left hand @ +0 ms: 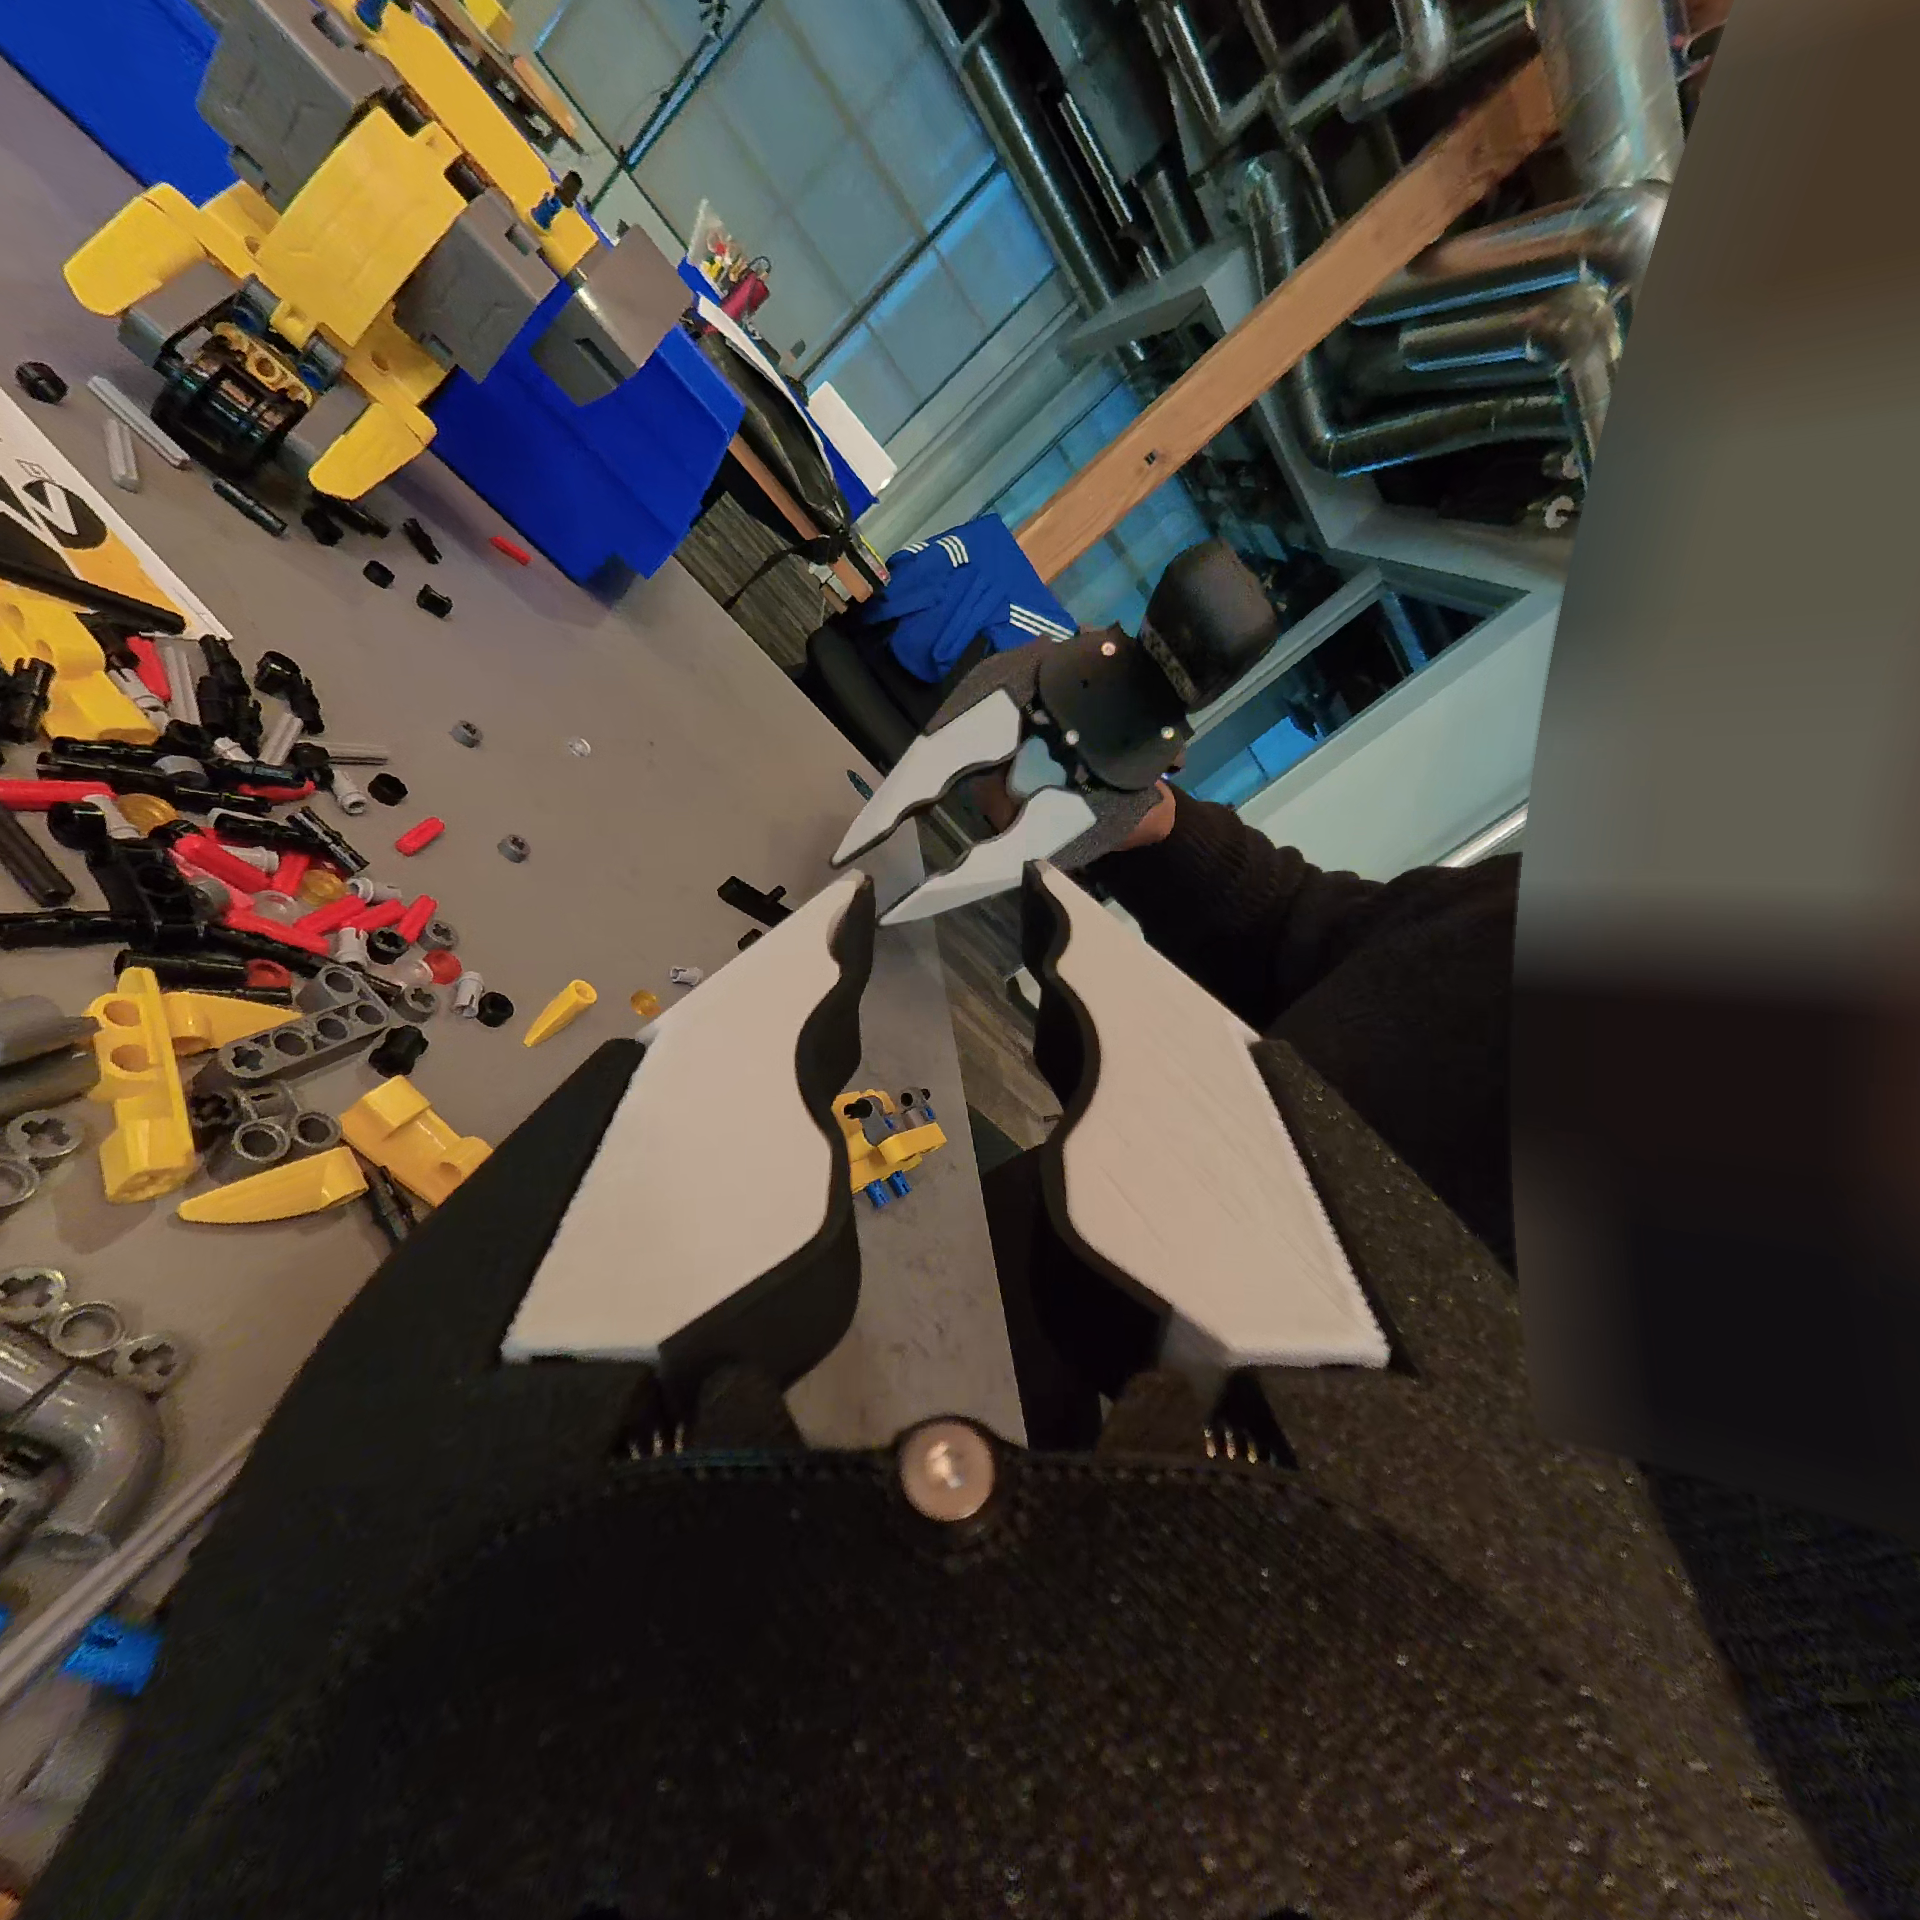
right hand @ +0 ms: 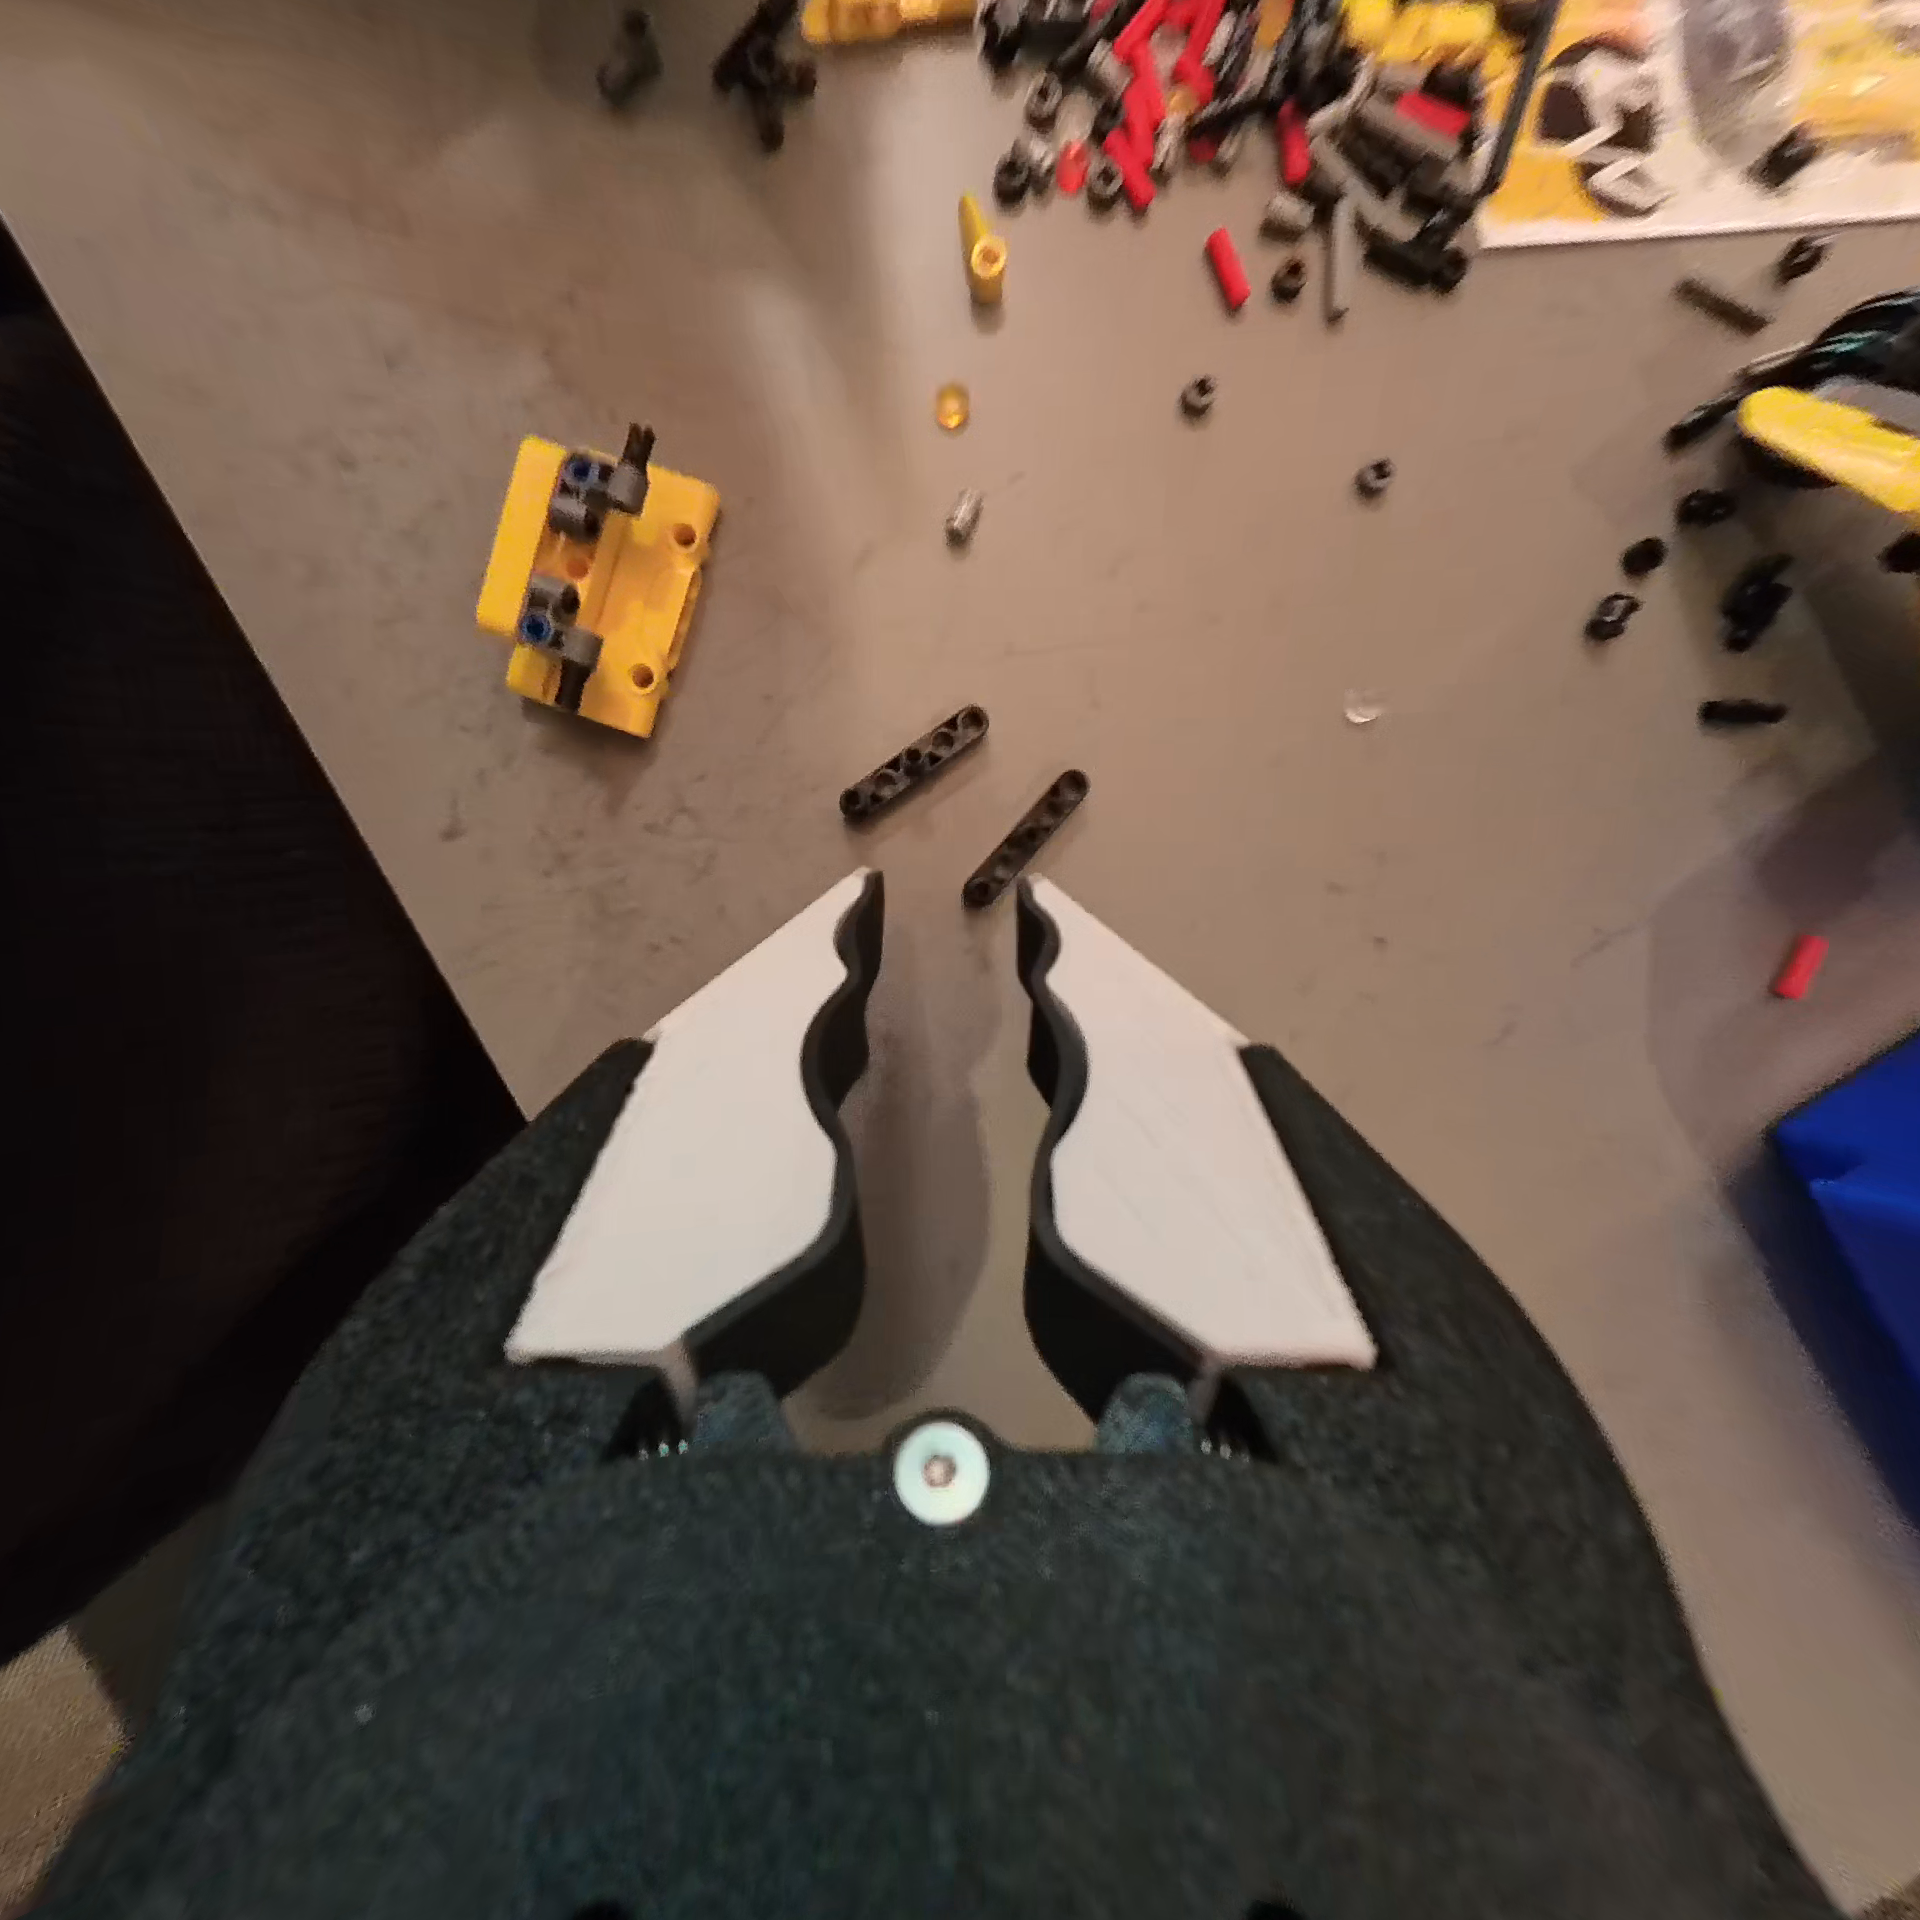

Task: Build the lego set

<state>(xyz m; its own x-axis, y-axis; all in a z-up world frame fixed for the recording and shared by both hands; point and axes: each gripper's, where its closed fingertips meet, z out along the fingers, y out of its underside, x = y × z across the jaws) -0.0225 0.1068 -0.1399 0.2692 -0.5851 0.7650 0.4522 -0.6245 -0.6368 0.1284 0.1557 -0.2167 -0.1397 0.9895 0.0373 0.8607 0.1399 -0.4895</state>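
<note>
My left gripper [left hand: 945, 883] is open and empty, held above the grey table's [left hand: 644, 665] near edge. A small yellow brick assembly [left hand: 891, 1141] with grey and blue pins lies on the table between its fingers. My right gripper [right hand: 948, 883] is open and empty above the table. It also shows in the left wrist view [left hand: 857, 891], open, held by a dark-sleeved arm. Two black beams with holes [right hand: 914, 762] [right hand: 1027, 836] lie just beyond its fingertips; the nearer one ends by the right fingertip. The yellow assembly [right hand: 601, 584] lies to their left.
A heap of loose black, red, grey and yellow parts [left hand: 208, 883] covers the table's left, also at the top of the right wrist view [right hand: 1247, 104]. A large yellow and grey model [left hand: 343, 239] stands against blue bins [left hand: 592, 447]. A printed booklet [right hand: 1662, 125] lies beside the heap. The tips of one gripper are about 20 cm away from the tips of the other.
</note>
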